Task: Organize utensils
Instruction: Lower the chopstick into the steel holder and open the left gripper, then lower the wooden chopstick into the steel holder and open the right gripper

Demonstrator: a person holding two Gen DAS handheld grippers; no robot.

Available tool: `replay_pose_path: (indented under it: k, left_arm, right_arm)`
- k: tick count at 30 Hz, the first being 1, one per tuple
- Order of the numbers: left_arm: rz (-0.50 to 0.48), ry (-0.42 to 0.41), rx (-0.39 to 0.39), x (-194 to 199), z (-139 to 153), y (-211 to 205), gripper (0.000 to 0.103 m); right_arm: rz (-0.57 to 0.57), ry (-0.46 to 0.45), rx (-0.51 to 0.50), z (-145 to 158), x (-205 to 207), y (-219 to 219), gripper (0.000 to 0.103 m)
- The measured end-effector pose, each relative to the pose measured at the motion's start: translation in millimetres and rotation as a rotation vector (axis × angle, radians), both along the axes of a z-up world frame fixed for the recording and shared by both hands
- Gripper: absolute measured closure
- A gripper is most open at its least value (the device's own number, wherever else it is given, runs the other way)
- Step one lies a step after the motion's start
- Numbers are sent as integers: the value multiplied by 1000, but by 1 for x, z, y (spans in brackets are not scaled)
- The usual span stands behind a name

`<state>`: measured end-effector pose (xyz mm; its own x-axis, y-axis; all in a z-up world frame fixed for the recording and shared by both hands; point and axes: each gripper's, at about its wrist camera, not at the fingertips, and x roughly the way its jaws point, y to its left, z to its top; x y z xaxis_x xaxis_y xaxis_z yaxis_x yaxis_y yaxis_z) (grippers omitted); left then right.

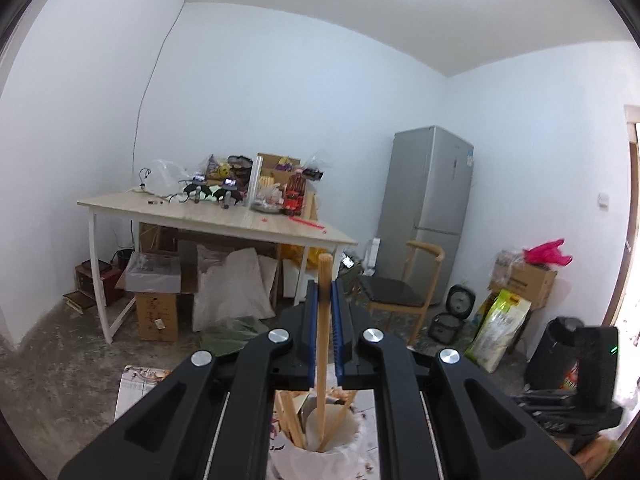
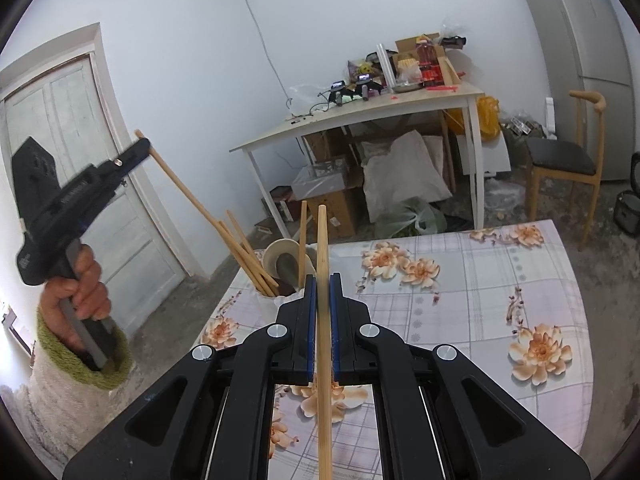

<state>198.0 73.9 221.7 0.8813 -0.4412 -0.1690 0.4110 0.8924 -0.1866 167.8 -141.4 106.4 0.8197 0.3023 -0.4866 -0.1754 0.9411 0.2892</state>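
Note:
My left gripper [image 1: 325, 286] is shut on a wooden chopstick [image 1: 322, 344] whose lower end stands in a white utensil holder [image 1: 352, 436] with several other chopsticks and a spoon. In the right wrist view the left gripper [image 2: 142, 148] is up at the left, holding that chopstick [image 2: 188, 196] slanted down into the holder [image 2: 266, 300]. My right gripper [image 2: 323, 280] is shut on another wooden chopstick [image 2: 323, 320], held over the floral tablecloth [image 2: 480, 300] just in front of the holder.
A wooden table [image 1: 224, 220] piled with clutter stands at the back, with boxes and bags under it. A grey fridge [image 1: 424, 208] and a wooden chair [image 1: 400, 296] are to the right. A white door [image 2: 72, 152] is at the left.

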Motion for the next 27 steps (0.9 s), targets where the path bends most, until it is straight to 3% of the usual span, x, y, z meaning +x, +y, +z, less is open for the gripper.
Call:
replay_pose_path:
  k: [11, 16, 23, 25, 27]
  left_arm:
    - [-29, 119, 94, 30, -58, -22, 97]
    - [-43, 241, 165, 44, -86, -35, 96]
    - [-79, 267, 159, 39, -91, -36, 95]
    - [-88, 267, 152, 34, -91, -34, 88]
    - [-88, 256, 133, 28, -90, -30, 74]
  right_arm:
    - [-1, 7, 2, -1, 1, -1, 99]
    - [2, 12, 6, -2, 2, 1, 98]
    - [14, 6, 7, 2, 3, 6, 98]
    - [22, 1, 19, 3, 5, 5, 98]
    - [39, -10, 38, 6, 8, 5, 98]
